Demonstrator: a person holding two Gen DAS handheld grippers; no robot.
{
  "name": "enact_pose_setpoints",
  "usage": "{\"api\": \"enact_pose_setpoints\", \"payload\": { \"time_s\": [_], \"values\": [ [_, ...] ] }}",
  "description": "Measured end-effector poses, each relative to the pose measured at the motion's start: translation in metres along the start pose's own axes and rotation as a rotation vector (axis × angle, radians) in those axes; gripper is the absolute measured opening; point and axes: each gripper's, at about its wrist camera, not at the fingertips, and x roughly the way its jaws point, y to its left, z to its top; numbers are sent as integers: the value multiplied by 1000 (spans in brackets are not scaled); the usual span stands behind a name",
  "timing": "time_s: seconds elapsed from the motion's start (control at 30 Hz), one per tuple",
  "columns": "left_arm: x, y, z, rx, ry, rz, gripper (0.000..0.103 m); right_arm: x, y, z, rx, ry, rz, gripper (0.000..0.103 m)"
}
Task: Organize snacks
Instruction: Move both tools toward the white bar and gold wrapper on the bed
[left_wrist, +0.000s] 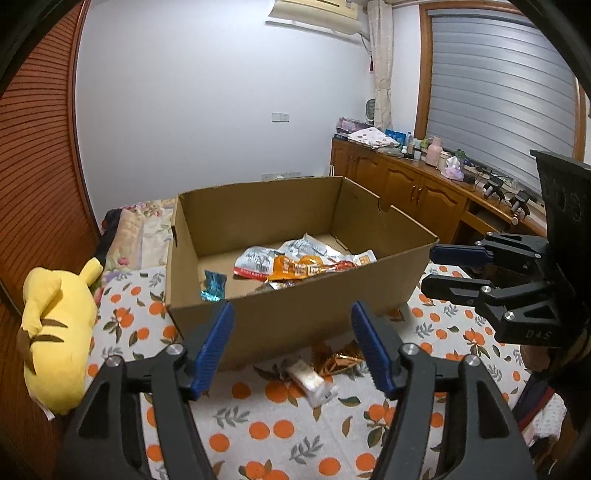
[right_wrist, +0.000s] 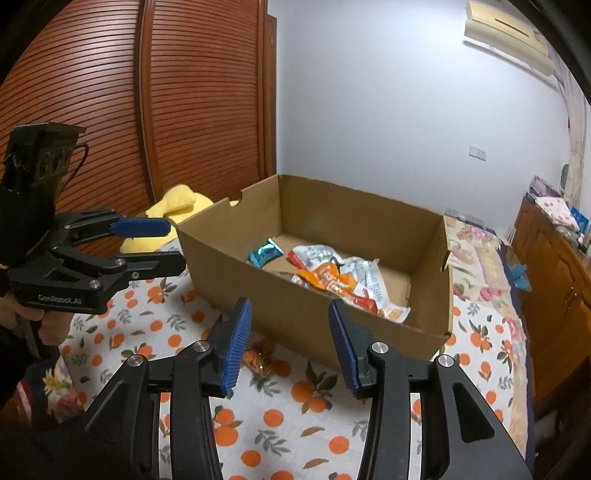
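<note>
An open cardboard box (left_wrist: 280, 325) stands on the orange-print bedspread; it also shows in the right wrist view (right_wrist: 314, 314). Inside lie several snack packs: a teal one (left_wrist: 213, 286), a white one (left_wrist: 258, 263) and an orange one (left_wrist: 295, 269). On the spread in front of the box lie a white wrapped bar (left_wrist: 312, 382) and a gold foil pack (left_wrist: 338, 360), the gold one also in the right wrist view (right_wrist: 264, 360). My left gripper (left_wrist: 291, 332) is open and empty, above these two. My right gripper (right_wrist: 290, 332) is open and empty, at the box's near side.
A yellow plush toy (left_wrist: 55, 332) lies left of the box. A folded quilt (left_wrist: 140, 229) sits behind it. Wooden cabinets (left_wrist: 406, 184) with clutter run along the right wall. A slatted wooden wardrobe (right_wrist: 110, 110) stands at the left.
</note>
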Motion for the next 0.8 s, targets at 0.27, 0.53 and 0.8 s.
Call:
{"api": "enact_pose_setpoints", "payload": {
  "time_s": [0.27,0.53,0.8],
  "values": [
    [14,-7,-24,-9,43,7,72,3,3,-12,8,18,11,47],
    [43,-16,-47,4,135,14,72,18,3,-26,29,56,20,48],
    [63,-18,-53,-10,182,12,63,29,7,-33,36,82,35,48]
  ]
}}
